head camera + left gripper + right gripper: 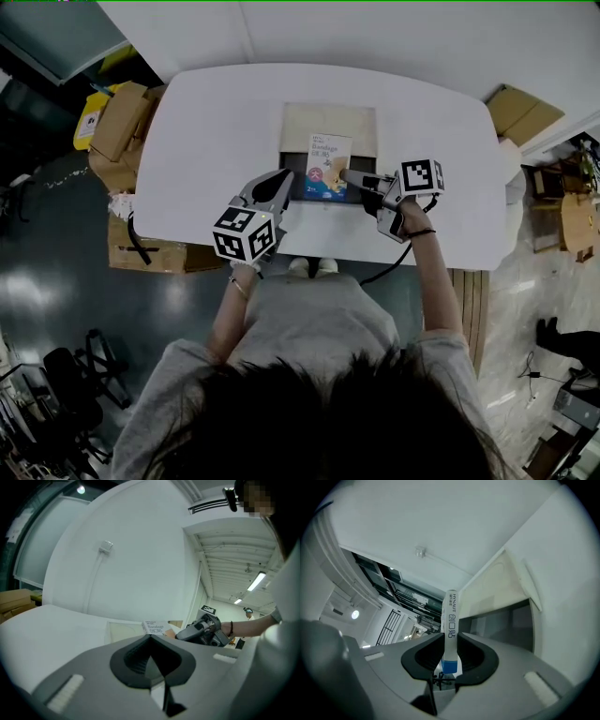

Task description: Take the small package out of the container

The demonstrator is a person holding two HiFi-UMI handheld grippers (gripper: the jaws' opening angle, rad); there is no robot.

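The small package (pixel 328 165), a white and blue bandage box, stands upright over the dark inside of the open cardboard container (pixel 293 165) on the white table (pixel 206 131). My right gripper (pixel 349 175) is shut on the package's right edge. In the right gripper view the package (pixel 450 616) shows edge-on between the pads, with the container (pixel 506 618) behind it. My left gripper (pixel 281 180) hovers just left of the container's front corner, jaws together with nothing in them. In the left gripper view I see the package (pixel 156 627) and the right gripper (pixel 180 635) beyond my left gripper (pixel 150 637).
The container's lid (pixel 328 120) lies open toward the table's far side. Cardboard boxes (pixel 120 127) stand on the floor left of the table, another box (pixel 155 251) sits under its left edge, and more boxes (pixel 523 112) are at the right.
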